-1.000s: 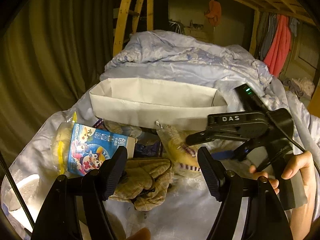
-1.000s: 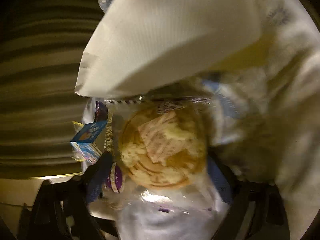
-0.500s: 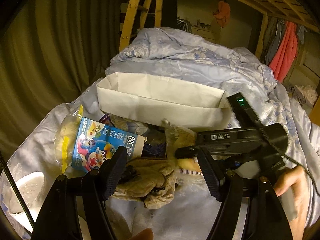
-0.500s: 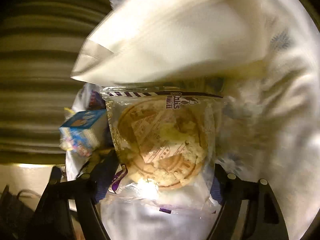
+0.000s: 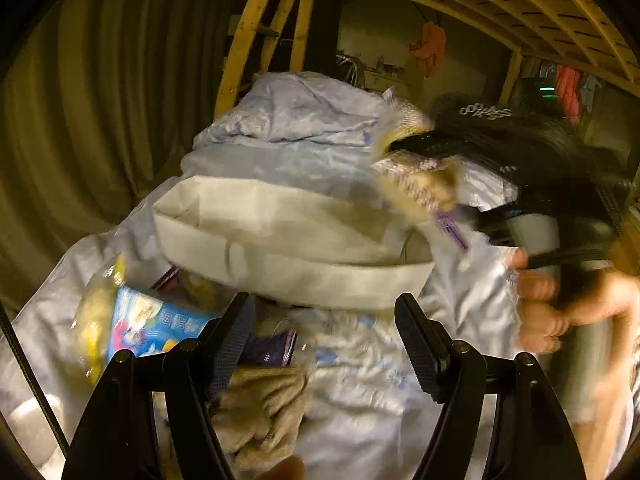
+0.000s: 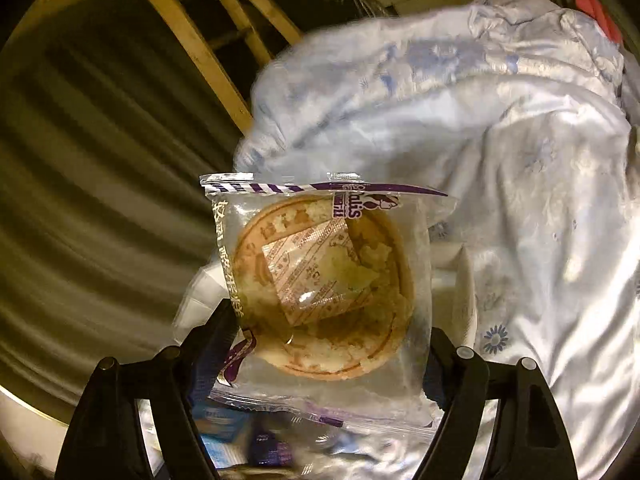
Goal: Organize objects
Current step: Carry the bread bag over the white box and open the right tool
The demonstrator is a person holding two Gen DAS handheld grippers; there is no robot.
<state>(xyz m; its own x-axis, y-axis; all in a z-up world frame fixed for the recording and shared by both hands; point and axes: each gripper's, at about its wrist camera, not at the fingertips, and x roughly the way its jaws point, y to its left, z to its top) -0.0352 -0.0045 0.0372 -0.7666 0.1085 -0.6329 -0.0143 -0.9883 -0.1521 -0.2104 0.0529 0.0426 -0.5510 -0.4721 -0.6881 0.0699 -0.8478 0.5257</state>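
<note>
A pale quilt [image 5: 304, 128] covers the bed, with a white bin [image 5: 280, 236] on it. Only the left view shows the carton [image 5: 160, 324] and mitt [image 5: 264, 412] below the spread, empty left gripper [image 5: 324, 344]. The right gripper [image 6: 332, 360] clamps a cake packet [image 6: 320, 280], held above the bin; its label reads clearly only in the right view.
</note>
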